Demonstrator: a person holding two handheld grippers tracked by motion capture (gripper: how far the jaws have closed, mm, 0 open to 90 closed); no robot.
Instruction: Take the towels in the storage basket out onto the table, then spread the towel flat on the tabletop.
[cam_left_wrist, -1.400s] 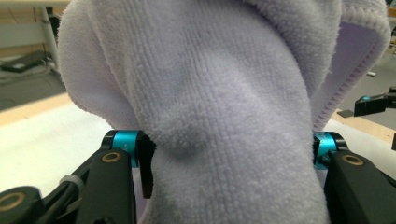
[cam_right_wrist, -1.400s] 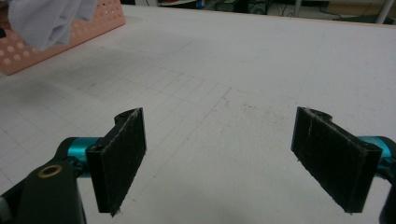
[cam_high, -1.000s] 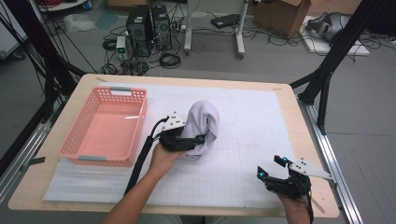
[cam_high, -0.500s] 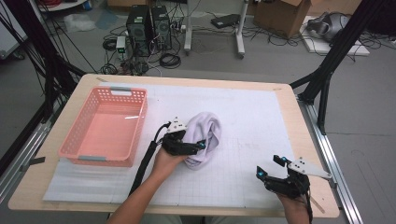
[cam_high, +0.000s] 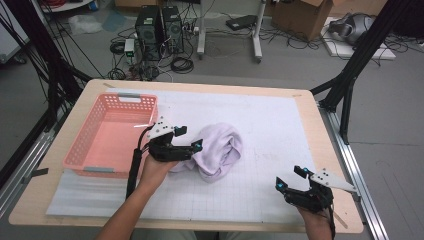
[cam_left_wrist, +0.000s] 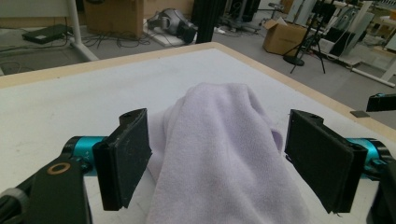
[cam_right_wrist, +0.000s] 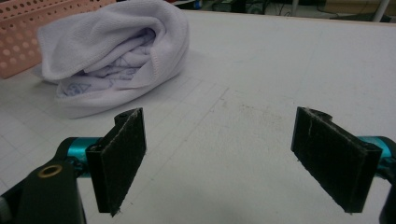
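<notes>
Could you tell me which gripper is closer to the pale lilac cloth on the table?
Left. The left gripper sits open at the cloth's edge, cloth between its jaws; the right gripper waits apart near the table's front right corner.

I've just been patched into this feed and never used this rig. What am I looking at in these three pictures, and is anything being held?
No robot arm here: a person holds a pair of hand-held tongs in each hand. The high view looks down on the table from above the person's side. The other two cameras ride on the tongs and look along their black jaws.

On the white mat lie a crumpled lilac cloth and a pink basket to its left.

The left tongs have just been opening; the cloth lies between the jaws, but the pads do not press it. The right tongs sit open near the table's front right edge, holding nothing.
</notes>
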